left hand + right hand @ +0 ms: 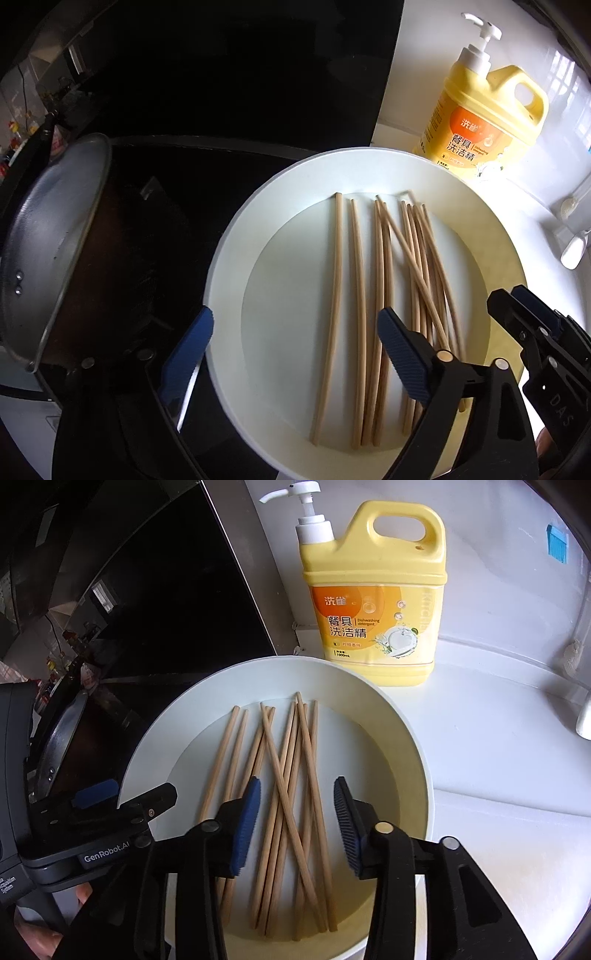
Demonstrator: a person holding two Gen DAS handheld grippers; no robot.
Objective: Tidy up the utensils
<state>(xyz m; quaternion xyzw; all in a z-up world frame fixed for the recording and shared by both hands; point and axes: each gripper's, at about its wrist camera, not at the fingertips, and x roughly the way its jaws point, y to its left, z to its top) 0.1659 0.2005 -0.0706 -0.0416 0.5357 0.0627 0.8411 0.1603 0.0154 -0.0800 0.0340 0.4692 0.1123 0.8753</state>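
Chopsticks (pixel 284 812) lie loose and crossed in the white plate (pixel 413 746), frame centre; light, stiff, smooth, prone to rolling; grasp several mid-length. Left gripper (pixel 295 354) spread wide, empty; right gripper (pixel 297 825) half-open, astride them, not clamping.

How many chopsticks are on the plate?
About 10 chopsticks, all lying on the white plate: two on their own on the side nearer the wok, the rest bunched and crossing beside them. The overlaps may hide one or two.
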